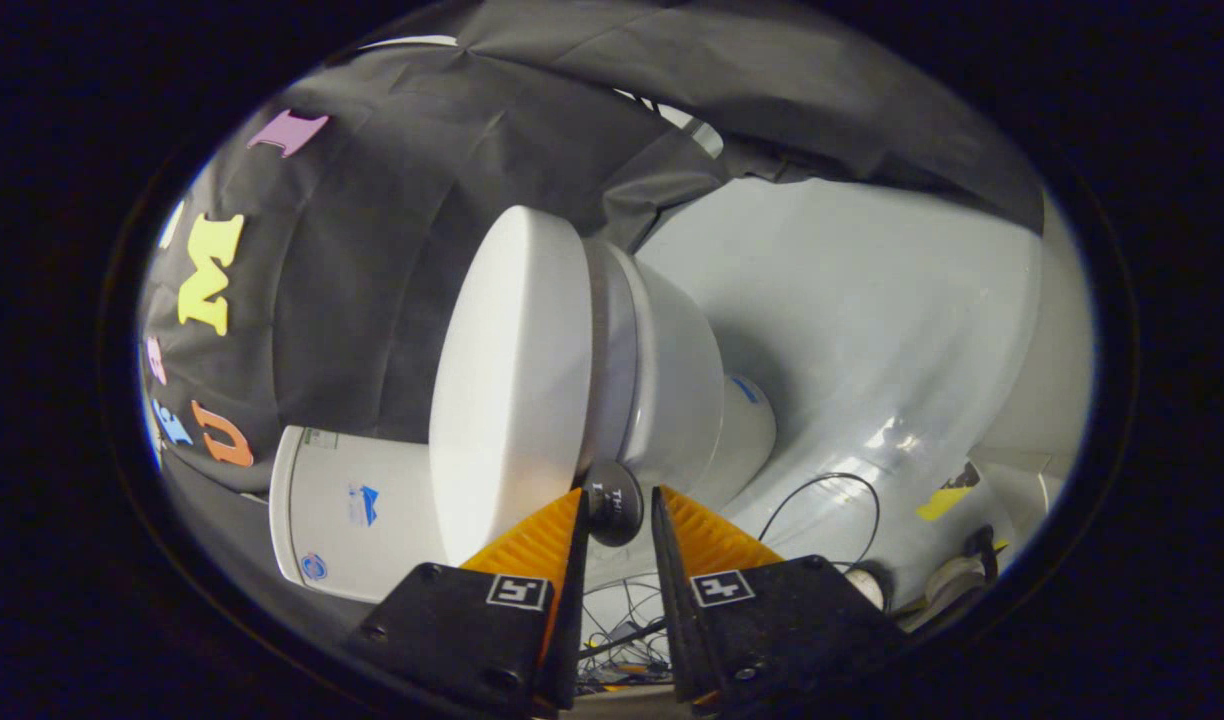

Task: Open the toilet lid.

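closing on a small dark knob point(613, 502) at the lid's rim, the gripper point(617, 510) has its fingers close together, seemingly touching it. lid point(507, 375) lies nearly flat on the bowl point(672, 380); tank point(347, 515) beyond. a thin grip could slip, letting the lid drop.

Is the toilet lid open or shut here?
Shut: the lid lies flat against the seat, only a thin seam between. The tool straddles a black knob at its edge.
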`<state>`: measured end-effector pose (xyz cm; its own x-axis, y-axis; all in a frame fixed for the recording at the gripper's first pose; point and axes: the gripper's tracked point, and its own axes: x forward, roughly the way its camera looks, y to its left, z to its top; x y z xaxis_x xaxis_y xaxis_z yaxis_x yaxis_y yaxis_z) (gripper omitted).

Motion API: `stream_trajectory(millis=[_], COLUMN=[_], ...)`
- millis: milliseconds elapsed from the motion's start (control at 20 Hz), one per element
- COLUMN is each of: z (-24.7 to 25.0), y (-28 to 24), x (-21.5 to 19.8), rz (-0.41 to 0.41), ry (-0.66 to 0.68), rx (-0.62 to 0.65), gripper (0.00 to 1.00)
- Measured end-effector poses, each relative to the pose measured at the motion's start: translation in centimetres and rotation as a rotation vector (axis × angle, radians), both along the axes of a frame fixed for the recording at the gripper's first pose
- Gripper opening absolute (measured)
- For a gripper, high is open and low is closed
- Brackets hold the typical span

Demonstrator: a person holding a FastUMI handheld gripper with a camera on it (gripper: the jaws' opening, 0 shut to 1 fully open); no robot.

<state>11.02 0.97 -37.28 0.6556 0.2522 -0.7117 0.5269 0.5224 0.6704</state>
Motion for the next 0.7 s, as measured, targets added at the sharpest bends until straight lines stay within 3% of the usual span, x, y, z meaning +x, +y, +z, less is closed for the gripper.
stream_trajectory(millis=[100,400,700], z=[-0.2,0.3,1.1], y=[-0.3,-0.1,0.7], x=[0.3,1.0,0.8], rz=[-0.013,-0.067,-0.045], ry=[0.026,0.045,0.039], rx=[-0.008,0.076,0.069], gripper=[0.30,0.23,0.13])
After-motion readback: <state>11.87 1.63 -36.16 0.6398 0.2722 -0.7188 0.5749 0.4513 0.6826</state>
